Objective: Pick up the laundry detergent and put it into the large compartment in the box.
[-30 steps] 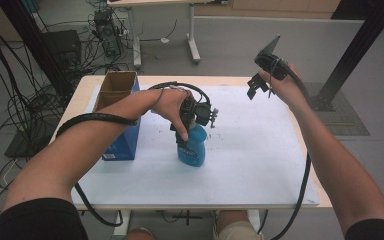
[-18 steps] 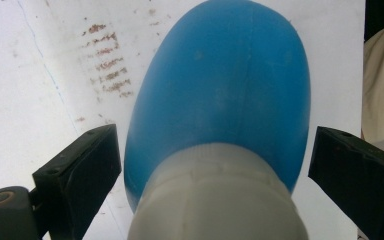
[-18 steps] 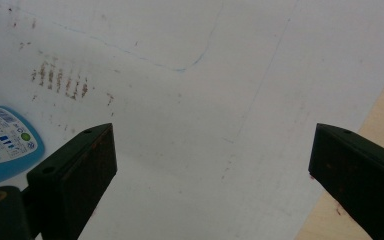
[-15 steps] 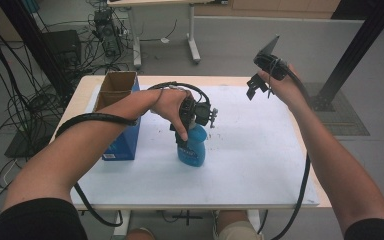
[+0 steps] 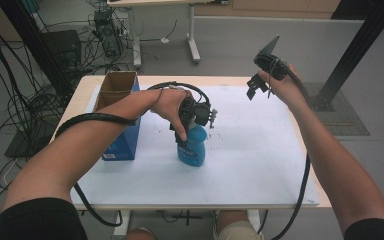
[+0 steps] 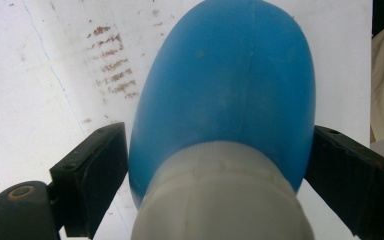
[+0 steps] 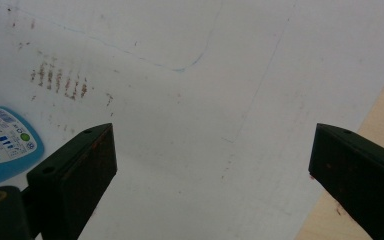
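A blue plastic bottle (image 5: 192, 149) with a white cap stands upright near the middle of the white-covered table (image 5: 260, 150). My left gripper (image 5: 190, 134) comes down over its top, and in the left gripper view (image 6: 220, 165) both black jaws press against the sides of the bottle (image 6: 225, 90) just below the cap. My right gripper (image 5: 256, 86) is held in the air over the table's far right corner, open and holding nothing. In the right gripper view (image 7: 212, 165) its jaws stand wide apart over the white sheet, with the bottle's label (image 7: 2, 140) at the left edge.
An open box (image 5: 117, 97), blue-sided with a cardboard top, stands at the table's left, close beside my left forearm. Brown smudges (image 7: 60, 80) mark the sheet. Black cables trail from both grippers. Desk legs and cable bundles lie on the floor beyond the table.
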Available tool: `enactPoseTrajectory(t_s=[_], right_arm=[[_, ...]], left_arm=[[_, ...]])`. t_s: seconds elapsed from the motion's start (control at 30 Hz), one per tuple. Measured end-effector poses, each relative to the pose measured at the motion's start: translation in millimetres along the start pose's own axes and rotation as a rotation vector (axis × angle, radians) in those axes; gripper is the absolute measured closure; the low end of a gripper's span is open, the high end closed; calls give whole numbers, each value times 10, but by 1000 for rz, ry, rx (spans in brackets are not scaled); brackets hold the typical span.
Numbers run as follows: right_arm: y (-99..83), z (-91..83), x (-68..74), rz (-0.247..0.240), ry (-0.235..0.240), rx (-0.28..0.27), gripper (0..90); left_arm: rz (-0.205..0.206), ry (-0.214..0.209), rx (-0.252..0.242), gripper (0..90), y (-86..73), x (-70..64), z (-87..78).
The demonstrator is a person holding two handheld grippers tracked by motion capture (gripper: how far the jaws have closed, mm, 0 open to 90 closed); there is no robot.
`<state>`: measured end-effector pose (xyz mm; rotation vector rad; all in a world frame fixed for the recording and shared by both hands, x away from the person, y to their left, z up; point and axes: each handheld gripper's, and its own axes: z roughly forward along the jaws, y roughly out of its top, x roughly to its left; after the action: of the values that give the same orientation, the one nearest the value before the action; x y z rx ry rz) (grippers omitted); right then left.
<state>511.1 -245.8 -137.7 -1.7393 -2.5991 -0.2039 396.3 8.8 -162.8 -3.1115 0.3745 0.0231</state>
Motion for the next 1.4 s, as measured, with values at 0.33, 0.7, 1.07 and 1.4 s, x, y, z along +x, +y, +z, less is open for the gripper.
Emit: enactPoseTrajectory(t_s=[0.33,0.7,1.07,1.4], right_arm=[[-2,2,-8,-1,-2,0,53],[5,8,-17,4,0,2,53],[0,8,-27,4,-1,3,53],[11,22,-4,3,-2,4,53]], left_arm=[[23,15,6,222,16,-18,17],[51,33,5,361,17,-49,33],[64,27,20,372,50,-37,33],[64,31,21,373,55,-50,32]])
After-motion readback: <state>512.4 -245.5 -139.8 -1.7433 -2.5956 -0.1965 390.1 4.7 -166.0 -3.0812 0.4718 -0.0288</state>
